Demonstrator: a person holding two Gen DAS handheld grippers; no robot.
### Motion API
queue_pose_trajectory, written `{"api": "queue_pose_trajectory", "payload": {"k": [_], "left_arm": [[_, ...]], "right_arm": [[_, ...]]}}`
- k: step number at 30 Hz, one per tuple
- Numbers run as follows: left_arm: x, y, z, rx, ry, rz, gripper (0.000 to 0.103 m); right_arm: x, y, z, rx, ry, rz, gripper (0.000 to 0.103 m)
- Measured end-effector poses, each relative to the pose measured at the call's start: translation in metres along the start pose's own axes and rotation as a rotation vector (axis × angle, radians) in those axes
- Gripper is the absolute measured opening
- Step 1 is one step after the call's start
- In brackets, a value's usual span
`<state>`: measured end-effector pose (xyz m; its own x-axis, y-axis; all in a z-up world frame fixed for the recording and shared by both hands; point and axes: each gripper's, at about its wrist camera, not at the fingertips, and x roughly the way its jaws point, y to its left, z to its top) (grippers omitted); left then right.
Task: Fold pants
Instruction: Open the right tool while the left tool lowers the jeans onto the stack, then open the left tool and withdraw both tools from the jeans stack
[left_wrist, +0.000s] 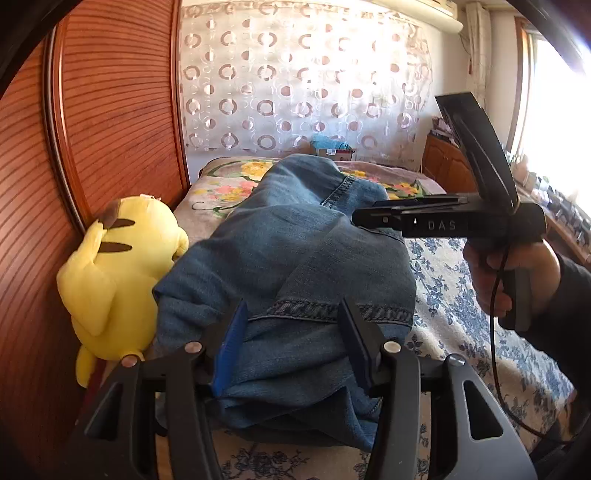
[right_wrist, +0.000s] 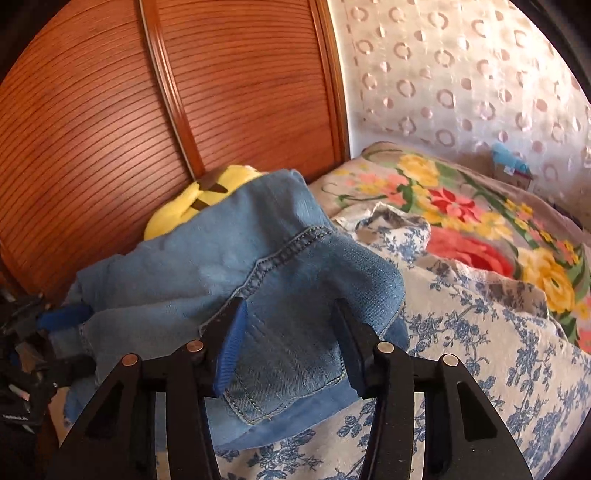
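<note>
Pants (left_wrist: 295, 258): blue denim, bunched in a partly folded heap on the bed (left_wrist: 480, 332), atop the blue-floral sheet. Far end of heap reaches toward the multicolour floral blanket (right_wrist: 461, 206). Yellow plush toy (left_wrist: 118, 266) sits just beside the heap, against the wooden slatted panel (left_wrist: 110, 110).

Left gripper (left_wrist: 295, 317): fingers approx. half open, one each side of a denim fold near a stitched seam. Fabric lies between the blue pads (left_wrist: 229, 354); whether the pads press on it: cannot tell.

Right gripper (right_wrist: 288, 321): fingers approx. half open, straddling the denim edge w/ a stitched pocket corner below. Fabric between the fingers; grip not confirmable from either view. Left-wrist view also shows this gripper from the side, over the heap's right edge, held by a hand (left_wrist: 513, 273) in a dark sleeve, w/ a cable hanging from the handle.
</note>
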<state>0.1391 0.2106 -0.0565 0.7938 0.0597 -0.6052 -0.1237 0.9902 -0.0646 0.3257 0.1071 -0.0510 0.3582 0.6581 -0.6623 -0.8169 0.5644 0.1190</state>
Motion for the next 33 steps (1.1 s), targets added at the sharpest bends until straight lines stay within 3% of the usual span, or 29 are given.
{"api": "queue_pose_trajectory", "payload": {"k": [7, 11, 16, 20, 24, 33], "left_arm": [[-0.008, -0.005, -0.003, 0.003, -0.018, 0.021, 0.052], [-0.016, -0.011, -0.002, -0.001, -0.042, 0.001, 0.066], [-0.029, -0.027, 0.0, 0.012, -0.065, -0.017, 0.072], [-0.036, -0.043, 0.003, 0.025, -0.084, -0.044, 0.086], [-0.045, -0.063, 0.008, 0.052, -0.115, -0.058, 0.093], [-0.062, -0.11, 0.016, 0.098, -0.155, -0.1, 0.095]], "right_arm": [[-0.02, 0.003, -0.013, 0.018, -0.027, -0.016, 0.048], [-0.042, 0.003, -0.025, 0.038, -0.049, -0.03, 0.048], [-0.079, 0.003, -0.048, 0.05, -0.083, -0.059, 0.048], [-0.104, 0.002, -0.061, 0.058, -0.109, -0.083, 0.049], [-0.131, 0.0, -0.075, 0.065, -0.138, -0.107, 0.049], [-0.189, -0.009, -0.101, 0.087, -0.206, -0.181, 0.049]]}}
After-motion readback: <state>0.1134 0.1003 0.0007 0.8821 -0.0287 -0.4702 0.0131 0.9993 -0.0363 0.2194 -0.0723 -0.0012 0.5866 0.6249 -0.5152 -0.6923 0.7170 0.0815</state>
